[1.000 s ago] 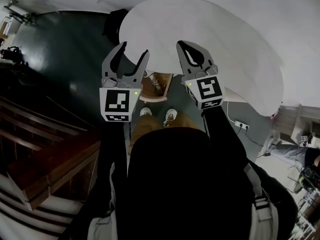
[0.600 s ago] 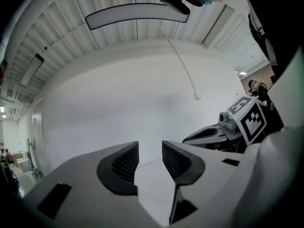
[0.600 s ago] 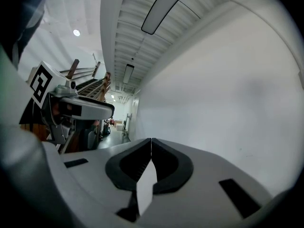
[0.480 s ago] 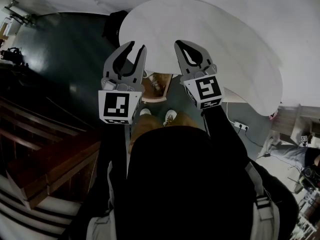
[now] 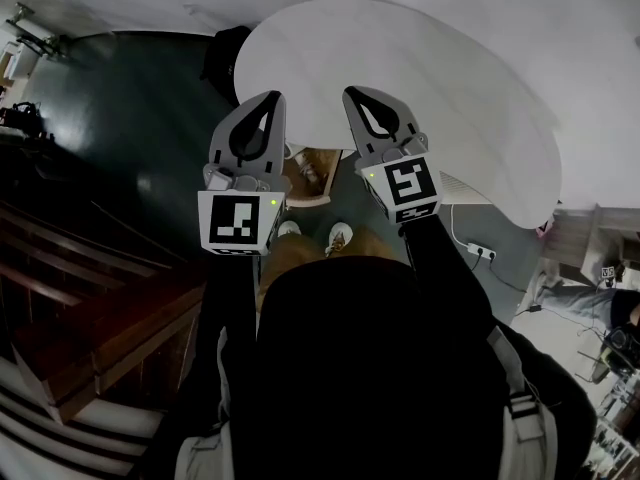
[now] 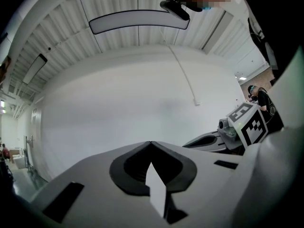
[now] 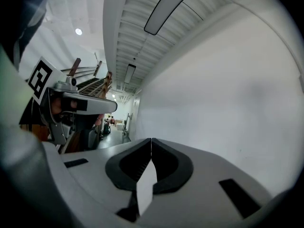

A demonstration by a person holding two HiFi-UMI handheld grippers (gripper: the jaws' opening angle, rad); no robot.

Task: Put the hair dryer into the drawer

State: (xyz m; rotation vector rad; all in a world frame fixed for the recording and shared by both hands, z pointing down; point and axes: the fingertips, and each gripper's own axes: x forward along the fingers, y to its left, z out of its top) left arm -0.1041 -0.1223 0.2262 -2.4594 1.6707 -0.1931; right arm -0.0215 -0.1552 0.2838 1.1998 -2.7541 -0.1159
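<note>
Pointing level: left tongs (image 5: 268,98) just closed empty, beside closed right tongs (image 5: 353,93).

the left tongs (image 5: 273,98) sit just left of the right tongs (image 5: 351,94), both at the table's (image 5: 470,78) near edge.

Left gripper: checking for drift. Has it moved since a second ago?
Yes, slightly. On the left gripper the marker cube now sits nearer the shoes; its jaws have just been closing, empty.

Looks like a large institutional hall. Wooden stairs (image 5: 90,313) flank a dark polished floor (image 5: 130,118). Long light panels (image 6: 137,22) run overhead.
</note>
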